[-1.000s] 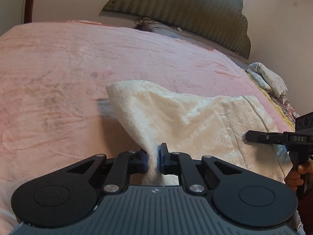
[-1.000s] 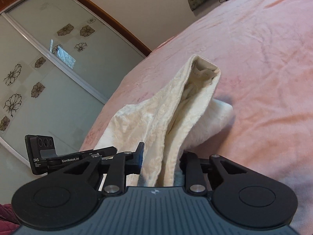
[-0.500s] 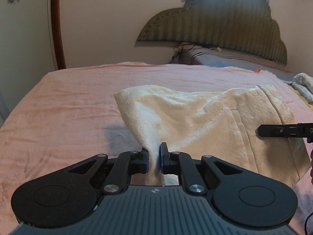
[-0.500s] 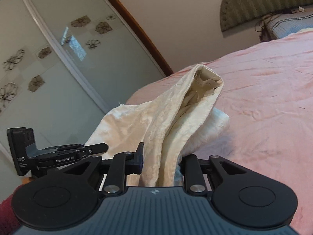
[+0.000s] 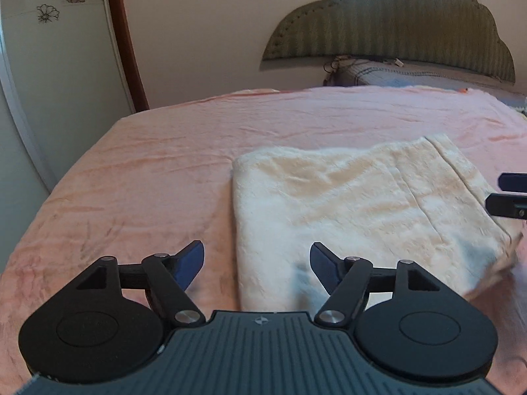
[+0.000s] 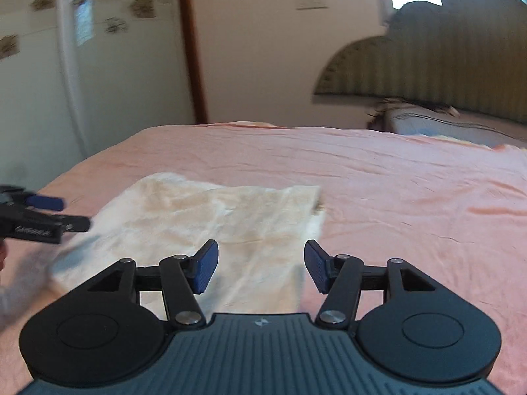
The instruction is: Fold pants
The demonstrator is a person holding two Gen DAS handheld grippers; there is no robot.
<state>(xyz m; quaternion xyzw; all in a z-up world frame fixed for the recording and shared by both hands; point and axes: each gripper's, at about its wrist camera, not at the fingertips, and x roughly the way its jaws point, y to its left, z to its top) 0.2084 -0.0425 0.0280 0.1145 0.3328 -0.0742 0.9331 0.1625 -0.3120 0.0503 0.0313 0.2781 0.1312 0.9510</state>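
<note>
Where both grippers were pinching the cream pants [image 5: 359,210] half a second ago and holding them up in a peak, the cloth now lies flat and folded on the pink bedspread [image 5: 158,177]. The left gripper [image 5: 257,265] has let go, its jaws spread wide over the near left corner. The right gripper [image 6: 260,268] is likewise wide apart and empty, hovering over the near right edge of the pants [image 6: 210,227].

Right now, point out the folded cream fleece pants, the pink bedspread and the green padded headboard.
folded cream fleece pants [image 5: 355,204], left wrist view, top layer.
pink bedspread [image 5: 148,177], left wrist view, bare area.
green padded headboard [image 5: 395,29], left wrist view, centre panel.
</note>
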